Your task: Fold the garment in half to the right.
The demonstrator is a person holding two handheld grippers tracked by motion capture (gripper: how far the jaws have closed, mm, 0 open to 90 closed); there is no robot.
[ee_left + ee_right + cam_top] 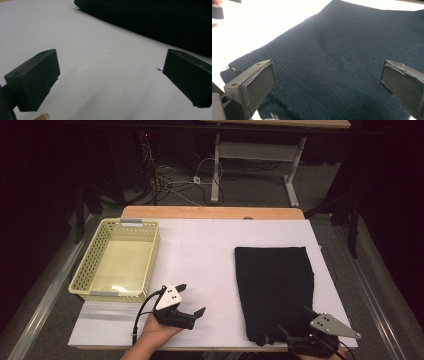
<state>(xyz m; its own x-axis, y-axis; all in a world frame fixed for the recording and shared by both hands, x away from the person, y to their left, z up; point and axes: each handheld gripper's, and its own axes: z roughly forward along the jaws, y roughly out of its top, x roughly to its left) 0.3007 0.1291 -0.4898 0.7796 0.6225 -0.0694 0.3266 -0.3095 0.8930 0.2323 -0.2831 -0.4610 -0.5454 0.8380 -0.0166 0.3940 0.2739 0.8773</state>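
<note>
A dark folded cloth (pixel 275 290) lies flat on the right half of the white table top (pixel 210 250). My right gripper (pixel 296 321) hovers at the cloth's near edge, jaws wide open with nothing between them; in the right gripper view the cloth (pixel 342 62) spreads out beyond the gripper (pixel 327 85). My left gripper (pixel 192 300) rests in a hand at the table's near left, open and empty. In the left gripper view its jaws frame bare white table, with the gripper (pixel 110 82) low over it and the cloth (pixel 155 20) farther off.
A pale yellow perforated basket (pixel 85 270) stands empty at the left side of the table. Beyond the far wooden edge (pixel 210 212) are floor cables and a desk frame (pixel 220 165). Bare white surface lies between basket and cloth.
</note>
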